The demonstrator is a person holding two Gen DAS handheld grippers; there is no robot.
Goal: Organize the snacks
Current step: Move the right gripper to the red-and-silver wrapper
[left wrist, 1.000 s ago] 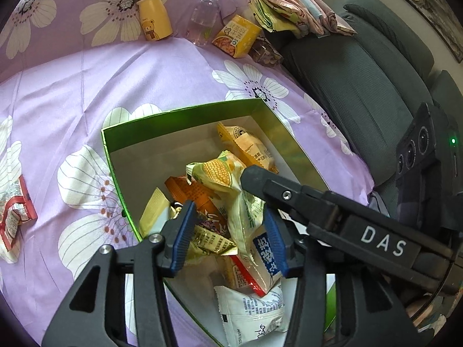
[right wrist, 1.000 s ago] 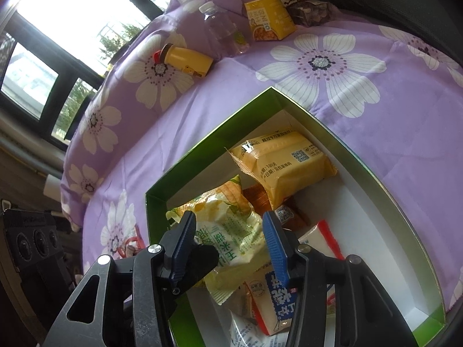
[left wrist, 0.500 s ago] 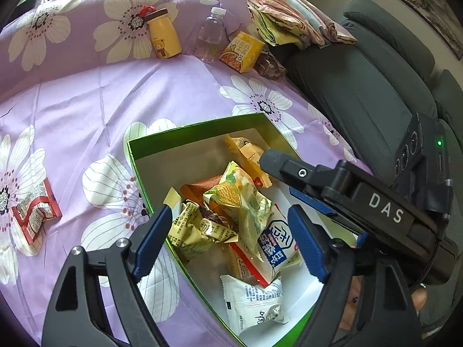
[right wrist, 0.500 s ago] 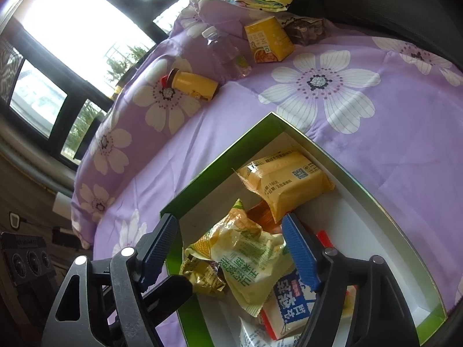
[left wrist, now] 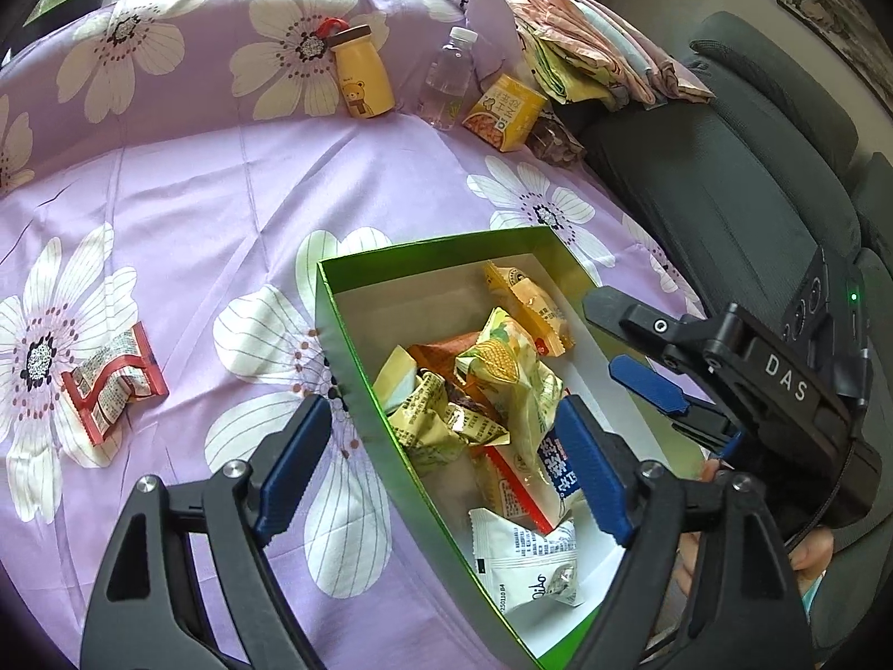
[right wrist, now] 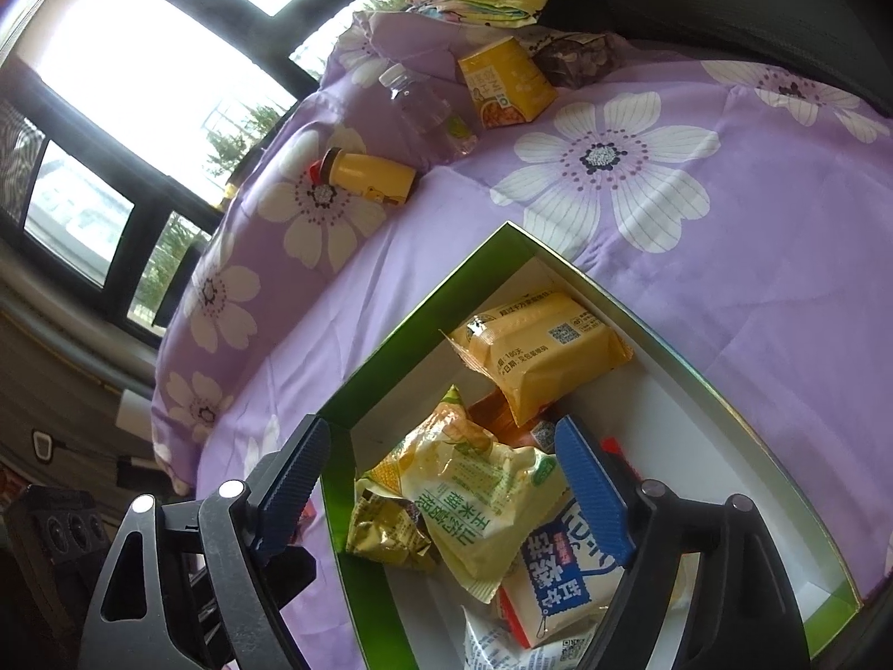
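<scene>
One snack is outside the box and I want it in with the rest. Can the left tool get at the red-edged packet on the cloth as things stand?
Probably yes. The red-edged packet lies alone on the purple cloth, outside the green box, with nothing over or against it. The left tool is open and holds nothing, so the way looks free.

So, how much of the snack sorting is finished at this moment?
Done: several packets lie in the green box. In hand: nothing; the left gripper is open and the right gripper is opening, empty. Left: the red packet on the cloth.

Left tongs (left wrist: 441, 469) wide, right tongs (right wrist: 446, 491) opening
</scene>
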